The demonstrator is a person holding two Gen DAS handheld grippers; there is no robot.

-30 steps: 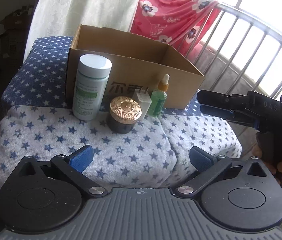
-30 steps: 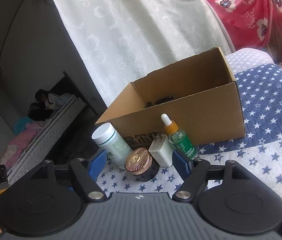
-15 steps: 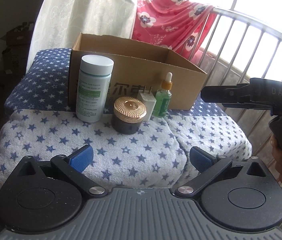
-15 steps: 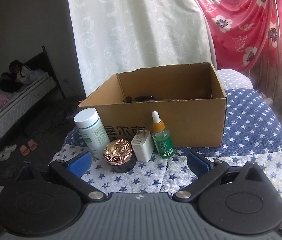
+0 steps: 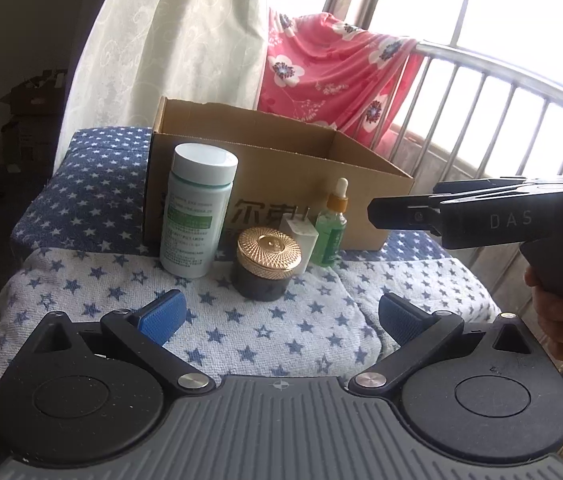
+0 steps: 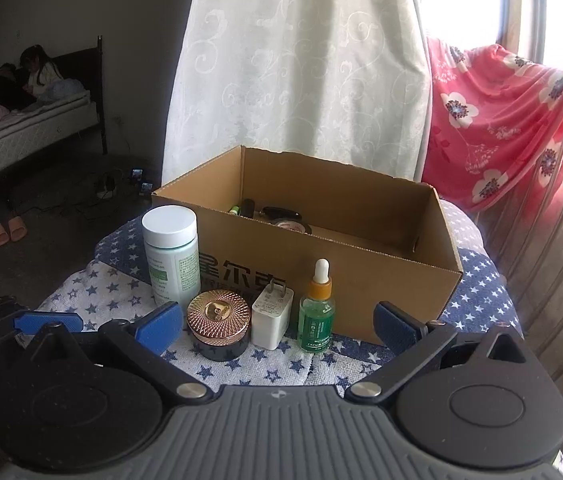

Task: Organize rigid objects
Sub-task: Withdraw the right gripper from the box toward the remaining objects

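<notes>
Four things stand in a row on the star-print cloth [image 5: 241,332], in front of an open cardboard box [image 5: 361,208] [image 6: 401,280]. They are a white bottle [image 5: 197,216] [image 6: 171,256], a dark jar with a gold lid [image 5: 267,264] [image 6: 219,324], a white charger plug [image 5: 301,236] [image 6: 271,316] and a green dropper bottle [image 5: 331,232] [image 6: 317,312]. Several small dark items [image 6: 281,216] lie inside the box. My left gripper [image 5: 281,318] is open and holds nothing, short of the jar. My right gripper [image 6: 277,326] [image 5: 377,210] is open wide and holds nothing, just short of the row.
A white curtain [image 6: 301,60] hangs behind the box. A red floral cloth [image 5: 333,76] is draped over a metal railing [image 5: 501,80] at the right. The cloth-covered surface drops off at left and right. A bed [image 6: 21,128] and slippers [image 6: 7,230] are far left.
The right gripper's jaws have widened, and it has rolled upright and now faces the row squarely. The left view has tilted up a little; the objects have not moved.
</notes>
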